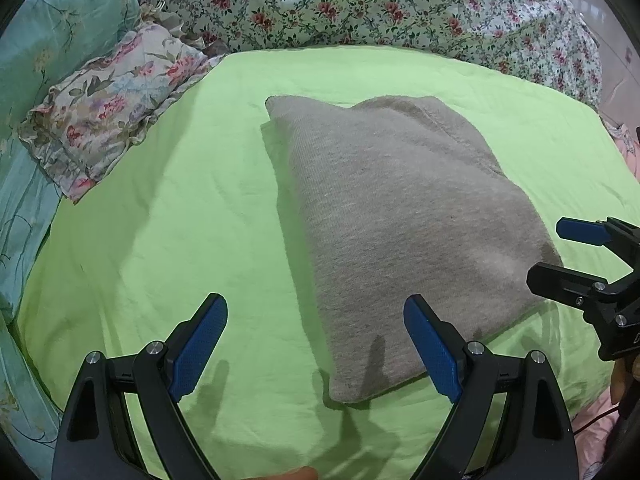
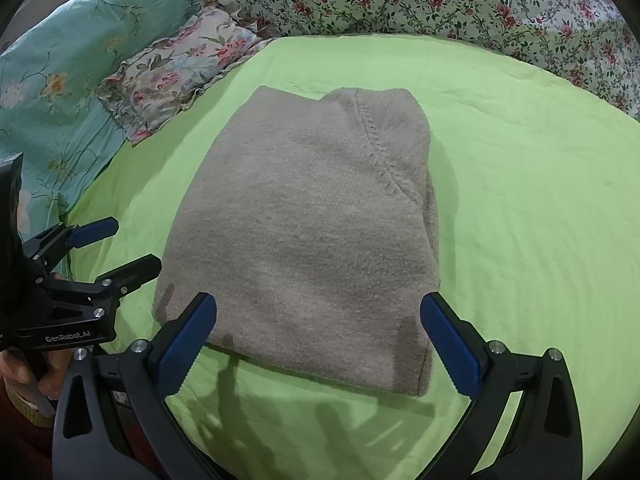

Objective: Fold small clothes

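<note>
A grey knitted garment (image 1: 400,216) lies folded into a compact rectangle on the light green sheet (image 1: 160,220); it also shows in the right wrist view (image 2: 312,232). My left gripper (image 1: 316,344) is open and empty, hovering just before the garment's near left corner. My right gripper (image 2: 320,340) is open and empty, above the garment's near edge. The right gripper also shows at the right edge of the left wrist view (image 1: 560,252), and the left gripper shows at the left of the right wrist view (image 2: 120,244).
A flowered pillow (image 1: 108,116) and a teal bedcover (image 1: 48,32) lie at the left. A flowered quilt (image 1: 360,4) is bunched along the far side of the green sheet (image 2: 520,200). A pink cloth (image 1: 592,432) lies at the near right.
</note>
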The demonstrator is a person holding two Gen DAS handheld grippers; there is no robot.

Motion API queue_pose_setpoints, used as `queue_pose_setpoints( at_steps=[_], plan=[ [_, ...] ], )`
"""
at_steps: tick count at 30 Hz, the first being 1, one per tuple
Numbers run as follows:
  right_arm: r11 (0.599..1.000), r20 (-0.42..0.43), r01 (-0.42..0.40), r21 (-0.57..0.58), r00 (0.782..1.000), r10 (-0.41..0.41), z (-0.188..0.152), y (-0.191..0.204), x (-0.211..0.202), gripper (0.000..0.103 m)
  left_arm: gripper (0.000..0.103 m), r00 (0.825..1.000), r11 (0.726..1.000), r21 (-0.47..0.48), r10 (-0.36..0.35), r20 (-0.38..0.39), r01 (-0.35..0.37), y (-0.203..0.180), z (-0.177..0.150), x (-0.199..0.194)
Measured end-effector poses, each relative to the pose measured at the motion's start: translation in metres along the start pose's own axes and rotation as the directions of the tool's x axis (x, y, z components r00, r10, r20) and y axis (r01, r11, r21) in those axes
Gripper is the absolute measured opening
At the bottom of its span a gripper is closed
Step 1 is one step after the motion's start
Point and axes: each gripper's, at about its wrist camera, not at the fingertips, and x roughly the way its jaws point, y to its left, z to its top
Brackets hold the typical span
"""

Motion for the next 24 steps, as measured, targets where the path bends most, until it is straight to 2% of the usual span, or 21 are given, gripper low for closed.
queue_pose_setpoints(
  at_steps=[24],
  plan=[
    [1.0,0.002,0.005,0.013,1.0,-0.005,-0.0019,0.0003,-0.001,0.102,0.09,1.0,1.0,0.028,0.001,0.009,-0.001,-0.0053,0.0015,-0.0039]
  ],
)
